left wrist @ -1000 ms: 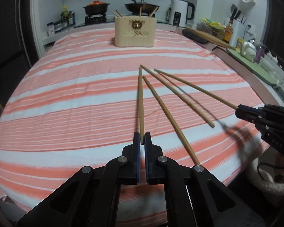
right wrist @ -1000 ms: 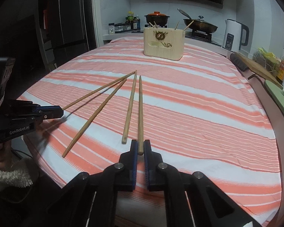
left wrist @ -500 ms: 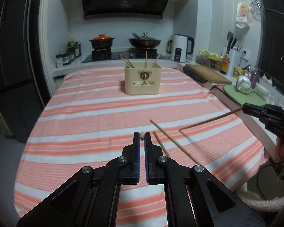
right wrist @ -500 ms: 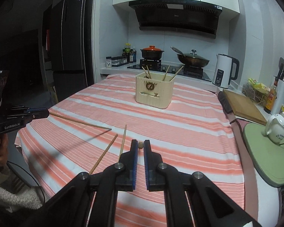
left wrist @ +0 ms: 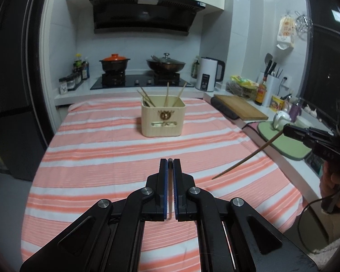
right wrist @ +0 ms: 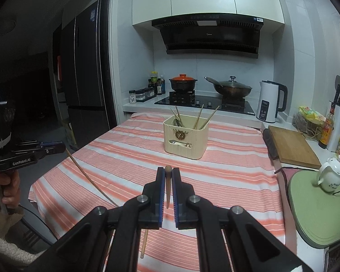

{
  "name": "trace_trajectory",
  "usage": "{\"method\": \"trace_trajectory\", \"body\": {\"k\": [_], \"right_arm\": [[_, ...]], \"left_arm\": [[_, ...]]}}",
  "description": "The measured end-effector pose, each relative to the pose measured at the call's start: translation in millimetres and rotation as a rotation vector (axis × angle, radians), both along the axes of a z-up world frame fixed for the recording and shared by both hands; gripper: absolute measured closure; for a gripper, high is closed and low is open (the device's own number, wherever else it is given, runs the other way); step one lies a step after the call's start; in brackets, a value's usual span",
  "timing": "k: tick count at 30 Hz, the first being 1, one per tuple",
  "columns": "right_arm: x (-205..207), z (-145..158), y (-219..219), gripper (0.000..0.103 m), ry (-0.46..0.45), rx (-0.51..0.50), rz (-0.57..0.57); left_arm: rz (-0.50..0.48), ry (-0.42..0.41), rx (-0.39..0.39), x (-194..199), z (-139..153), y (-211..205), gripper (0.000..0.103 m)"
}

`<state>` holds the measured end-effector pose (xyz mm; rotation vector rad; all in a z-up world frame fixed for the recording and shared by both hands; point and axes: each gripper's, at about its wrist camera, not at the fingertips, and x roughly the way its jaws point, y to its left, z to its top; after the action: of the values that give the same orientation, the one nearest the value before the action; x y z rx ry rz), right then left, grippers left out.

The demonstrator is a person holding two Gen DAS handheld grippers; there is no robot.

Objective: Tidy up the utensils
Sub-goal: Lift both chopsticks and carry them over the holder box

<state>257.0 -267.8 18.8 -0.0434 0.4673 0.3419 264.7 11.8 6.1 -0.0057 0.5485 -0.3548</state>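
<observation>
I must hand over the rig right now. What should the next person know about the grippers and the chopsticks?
Left gripper: shut on a chopstick, held above the table.
Right gripper: shut on another chopstick, also in the air.
Holder: stands mid-table on the striped cloth; several chopsticks already stand in it.
One loose chopstick shows on the cloth under the right gripper; more may be hidden.
Left to do: drop both held chopsticks into the holder, then fetch the rest.
</observation>
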Motion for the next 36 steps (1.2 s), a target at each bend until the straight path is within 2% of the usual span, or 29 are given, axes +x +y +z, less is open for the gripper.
{"method": "trace_trajectory", "body": {"k": [6,18,28,36], "right_arm": [[14.9,19.1,0.0,0.097,0.014,0.022,0.024],[54.3,54.7,4.9,0.097,0.046,0.041,0.055],[88.6,84.3,11.8,0.097,0.029,0.003,0.048],[146.7,111.6,17.8,0.097,0.022,-0.01,0.025]], "left_arm": [[-0.017,0.004,-0.027,14.2,16.9,-2.1,0.101],[-0.028,-0.039,-0.027,49.8,56.8,-12.4,0.101],[-0.003,-0.07,-0.037,103.7,91.1,-11.8,0.101],[0.006,-0.102,-0.061,161.3,130.8,-22.9,0.101]]}}
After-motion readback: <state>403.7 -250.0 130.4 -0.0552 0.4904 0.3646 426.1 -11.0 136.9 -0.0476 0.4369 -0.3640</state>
